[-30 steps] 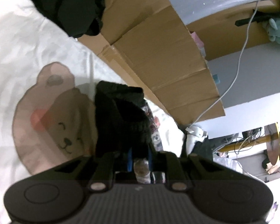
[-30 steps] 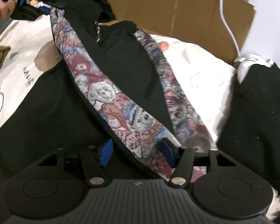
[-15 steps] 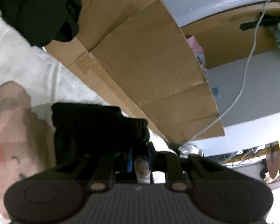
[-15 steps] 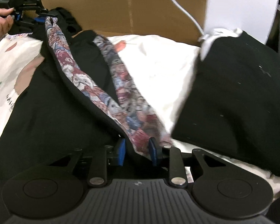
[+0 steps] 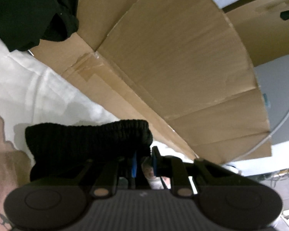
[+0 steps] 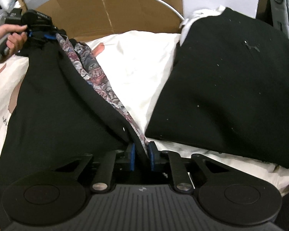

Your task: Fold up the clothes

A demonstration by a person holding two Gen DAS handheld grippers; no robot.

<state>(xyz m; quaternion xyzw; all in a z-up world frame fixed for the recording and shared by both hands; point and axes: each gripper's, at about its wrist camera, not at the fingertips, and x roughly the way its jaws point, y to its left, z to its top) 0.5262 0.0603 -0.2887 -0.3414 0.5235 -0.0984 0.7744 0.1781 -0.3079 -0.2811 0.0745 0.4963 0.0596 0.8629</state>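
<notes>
White bedsheet (image 6: 136, 61) w/ bear print covers the surface, cardboard panel (image 6: 109, 11) along its far edge; black jacket (image 6: 54, 111) w/ bear-pattern lining (image 6: 98, 77) lies stretched across sheet's left half, a second black garment (image 6: 231, 88) on sheet's right. Right gripper (image 6: 141, 155) at sheet's near edge, jaws just been closing, now pinched on jacket hem; left gripper (image 5: 144, 162) near the cardboard, clamped on jacket's ribbed cuff (image 5: 90, 140), person's hand (image 6: 11, 38) on its handle.
</notes>
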